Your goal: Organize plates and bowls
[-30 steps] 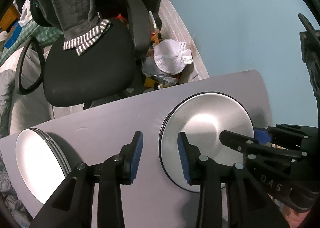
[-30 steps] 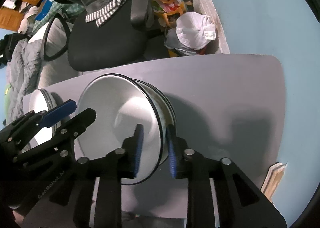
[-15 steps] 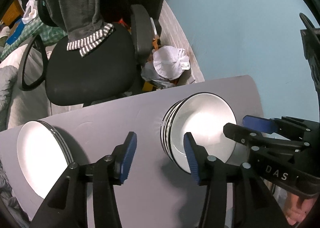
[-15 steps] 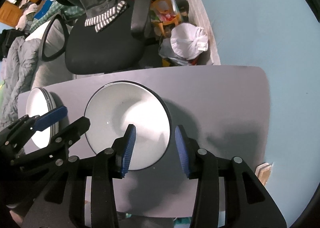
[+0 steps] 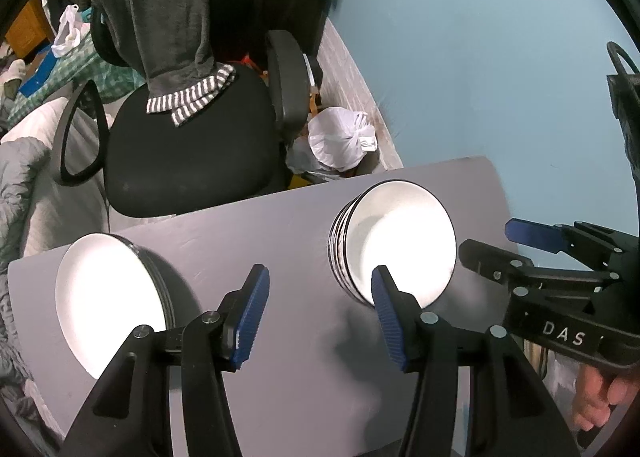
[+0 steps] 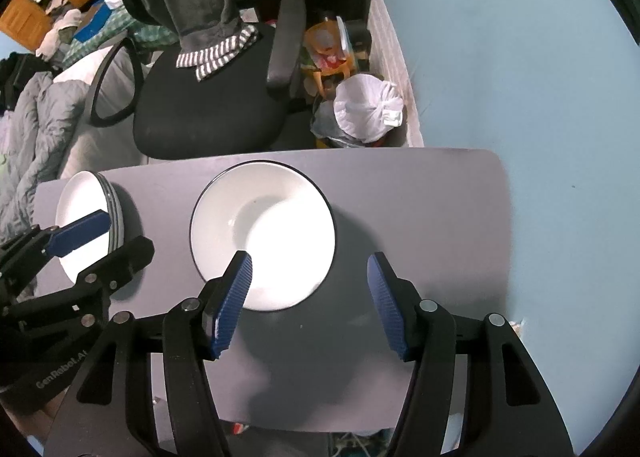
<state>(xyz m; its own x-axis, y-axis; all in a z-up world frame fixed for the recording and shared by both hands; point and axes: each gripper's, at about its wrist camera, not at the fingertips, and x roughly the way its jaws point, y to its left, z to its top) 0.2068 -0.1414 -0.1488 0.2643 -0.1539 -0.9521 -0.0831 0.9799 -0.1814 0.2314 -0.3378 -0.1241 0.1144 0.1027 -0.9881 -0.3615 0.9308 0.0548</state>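
Left tool [image 5: 320, 311]: jaws opening, nothing between them | right tool [image 6: 310, 299]: jaws opening, empty | bowl stack [image 6: 262, 235] mid-counter [image 6: 420, 217], toward far edge, below and ahead of my right tool, which is nearer | plate stack [image 5: 108, 301] at left edge, beside my left tool.
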